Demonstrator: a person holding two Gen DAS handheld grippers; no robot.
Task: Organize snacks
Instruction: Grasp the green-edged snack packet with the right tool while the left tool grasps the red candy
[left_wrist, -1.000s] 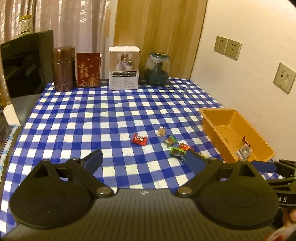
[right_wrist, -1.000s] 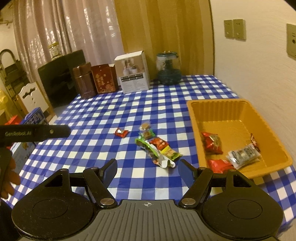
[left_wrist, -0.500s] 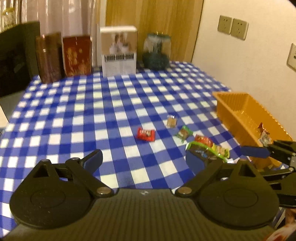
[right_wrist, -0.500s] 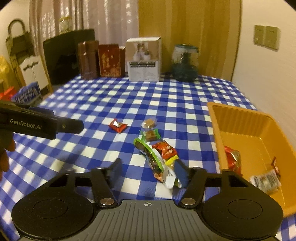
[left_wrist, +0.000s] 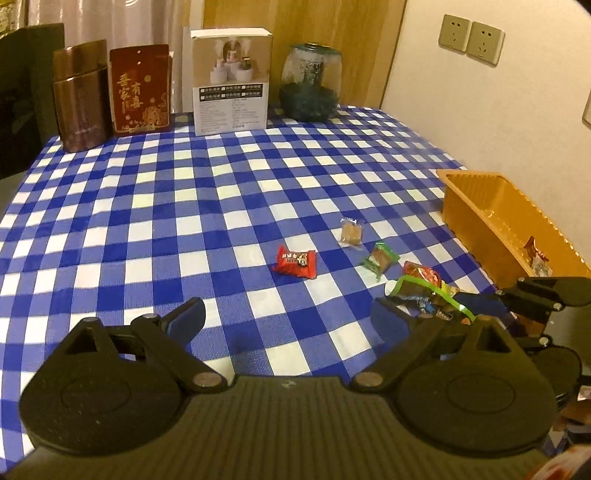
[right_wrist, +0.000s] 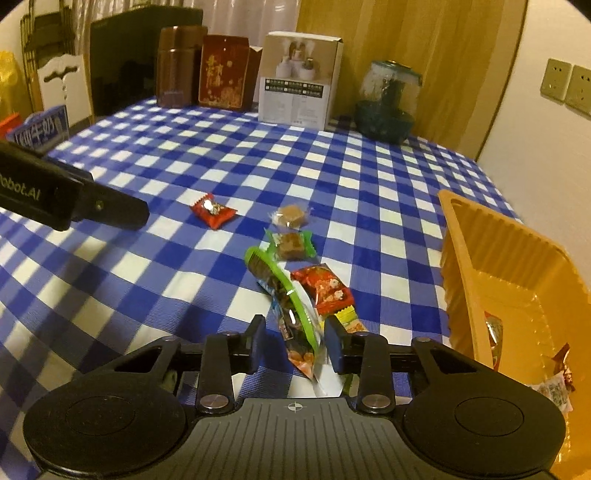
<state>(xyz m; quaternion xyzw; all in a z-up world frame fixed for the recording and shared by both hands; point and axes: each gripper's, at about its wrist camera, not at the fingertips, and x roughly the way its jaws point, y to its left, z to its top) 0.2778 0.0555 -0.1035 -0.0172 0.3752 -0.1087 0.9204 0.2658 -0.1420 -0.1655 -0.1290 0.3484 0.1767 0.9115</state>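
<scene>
Green-edged snack packet (right_wrist: 291, 314) lies between right hand-held gripper (right_wrist: 295, 341) jaws — just closing.

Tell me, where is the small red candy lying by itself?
The red candy lies on the checked cloth mid-table in the left wrist view, left of the other loose snacks and ahead of the open left gripper.

**Dim, warm indoor light with strong fisheye bending**

Both views are dim and yellow-tinted. The blue-and-white checked cloth on the bench (left_wrist: 221, 206) curves toward the frame edges, and the corners fall dark. Soft shadows lie beneath the black tongs (right_wrist: 293, 341). Clear snack wrappers catch small glints. Focus is fairly sharp, with slight grain.
</scene>
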